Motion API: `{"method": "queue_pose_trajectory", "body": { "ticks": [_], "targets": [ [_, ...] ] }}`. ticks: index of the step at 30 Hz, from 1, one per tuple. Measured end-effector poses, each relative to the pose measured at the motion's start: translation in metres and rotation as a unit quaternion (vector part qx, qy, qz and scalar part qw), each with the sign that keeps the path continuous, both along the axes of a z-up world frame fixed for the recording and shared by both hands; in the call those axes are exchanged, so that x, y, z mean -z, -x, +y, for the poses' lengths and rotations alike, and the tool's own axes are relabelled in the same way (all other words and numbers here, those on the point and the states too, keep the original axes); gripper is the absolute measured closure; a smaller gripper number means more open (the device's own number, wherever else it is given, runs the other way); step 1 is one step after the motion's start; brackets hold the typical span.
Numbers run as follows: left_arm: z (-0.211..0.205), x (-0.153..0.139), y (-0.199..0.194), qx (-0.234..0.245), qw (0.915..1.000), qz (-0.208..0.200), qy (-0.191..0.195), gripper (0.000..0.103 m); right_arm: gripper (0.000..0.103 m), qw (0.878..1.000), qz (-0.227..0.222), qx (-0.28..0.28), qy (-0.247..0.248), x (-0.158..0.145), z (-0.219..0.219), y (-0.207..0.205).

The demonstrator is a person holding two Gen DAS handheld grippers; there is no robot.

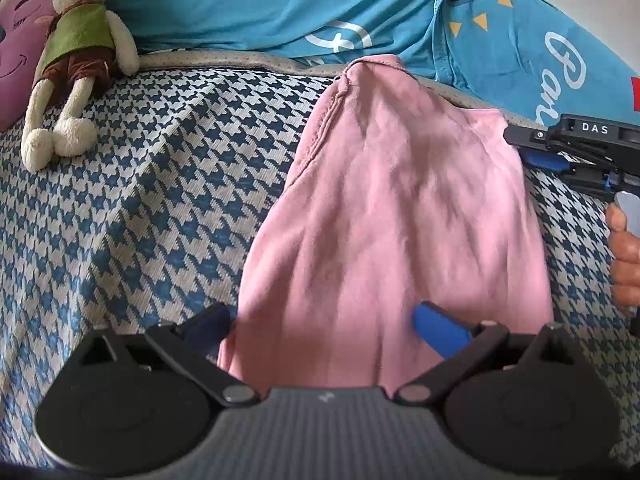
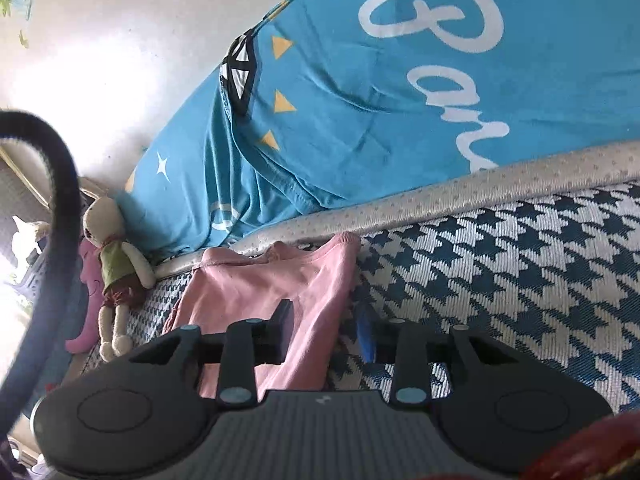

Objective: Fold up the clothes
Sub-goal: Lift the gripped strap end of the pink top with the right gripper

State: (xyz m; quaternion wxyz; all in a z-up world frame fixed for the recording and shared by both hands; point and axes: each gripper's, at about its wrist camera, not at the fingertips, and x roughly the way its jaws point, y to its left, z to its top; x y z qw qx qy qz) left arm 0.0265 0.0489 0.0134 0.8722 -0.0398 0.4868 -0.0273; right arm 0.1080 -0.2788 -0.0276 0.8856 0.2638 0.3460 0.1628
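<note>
A pink garment (image 1: pixel 392 216) lies lengthwise on the blue-and-white houndstooth bedcover (image 1: pixel 140 184), its far end reaching the grey dotted border. My left gripper (image 1: pixel 324 328) stands open and wide at the garment's near end: its blue pad rests on the cloth and its other finger sits beside the cloth's left edge. My right gripper (image 1: pixel 528 148), held by a hand (image 1: pixel 624 248), sits at the garment's far right edge. In the right wrist view the right gripper (image 2: pixel 326 328) is open, with the edge of the pink garment (image 2: pixel 256 288) lying between its fingers and not pressed.
A plush rabbit (image 1: pixel 76 60) and a pink cushion (image 1: pixel 16 40) lie at the far left. A blue pillow with white lettering (image 1: pixel 280 4) runs along the back behind a grey dotted border (image 2: pixel 480 192). A black cable (image 2: pixel 60 184) curves on the right wrist view's left side.
</note>
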Motion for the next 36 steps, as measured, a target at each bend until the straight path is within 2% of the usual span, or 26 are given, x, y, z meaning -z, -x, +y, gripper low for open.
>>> {"method": "queue_pose_trajectory", "body": {
  "ticks": [4,21,24,32,36],
  "targets": [
    [0.0,0.0,0.001,0.0,1.0,0.0,0.002,0.0,0.069,0.999,-0.001,-0.006,-0.031,0.006,0.001,-0.004],
    [0.008,0.0,0.004,0.003,0.9998,0.006,0.018,0.0,0.072,0.997,-0.019,-0.044,-0.055,0.014,0.019,-0.015],
    [0.007,-0.001,0.004,-0.002,0.9996,0.006,0.026,0.0,0.071,0.997,-0.021,-0.048,-0.054,0.013,0.028,-0.017],
    [0.003,-0.001,0.006,-0.002,0.9998,0.004,0.017,0.0,0.069,0.997,-0.031,-0.064,-0.012,0.008,0.06,-0.017],
    [0.003,-0.003,0.006,-0.001,0.9998,0.004,0.019,0.0,0.069,0.998,-0.033,-0.056,-0.007,0.009,0.065,-0.016]
  ]
}}
